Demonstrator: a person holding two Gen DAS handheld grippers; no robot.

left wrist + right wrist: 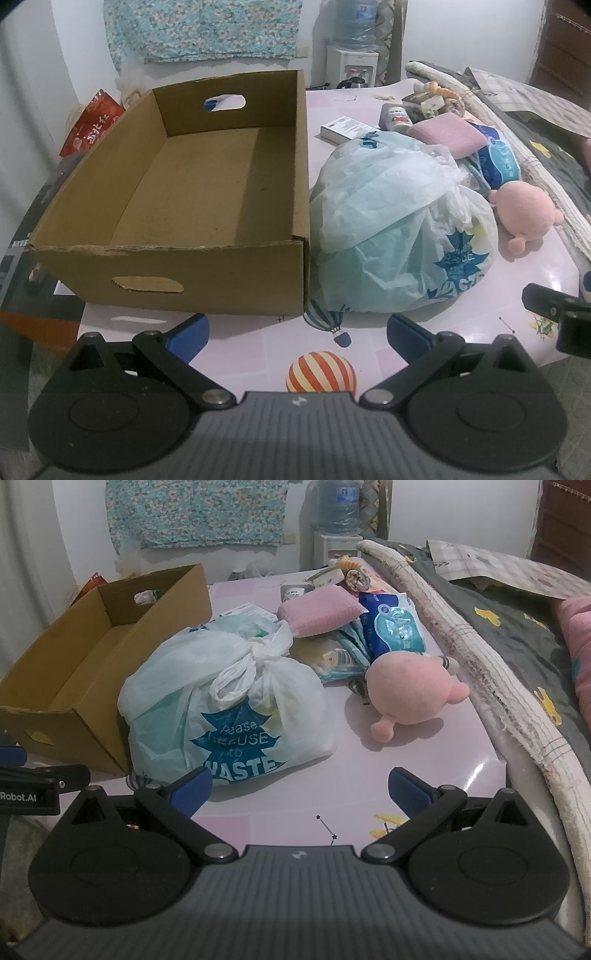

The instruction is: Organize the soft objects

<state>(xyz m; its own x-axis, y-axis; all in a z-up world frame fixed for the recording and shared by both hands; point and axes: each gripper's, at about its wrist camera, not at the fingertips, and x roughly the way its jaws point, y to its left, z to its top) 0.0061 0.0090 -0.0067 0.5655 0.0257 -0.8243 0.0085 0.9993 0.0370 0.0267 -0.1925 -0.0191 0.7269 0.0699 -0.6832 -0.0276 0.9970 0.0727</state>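
An open, empty cardboard box stands on the pink table at the left; it also shows in the right wrist view. A knotted white plastic bag with blue print lies right beside it. Behind the bag lie a pink plush toy, a pink sponge-like pad and a blue wipes pack. My left gripper is open and empty, low before the box and bag. My right gripper is open and empty just before the bag.
A small white box and a grey bottle lie at the table's back. A bed with a dark blanket runs along the right edge. A red packet sits left of the box. A water dispenser stands behind.
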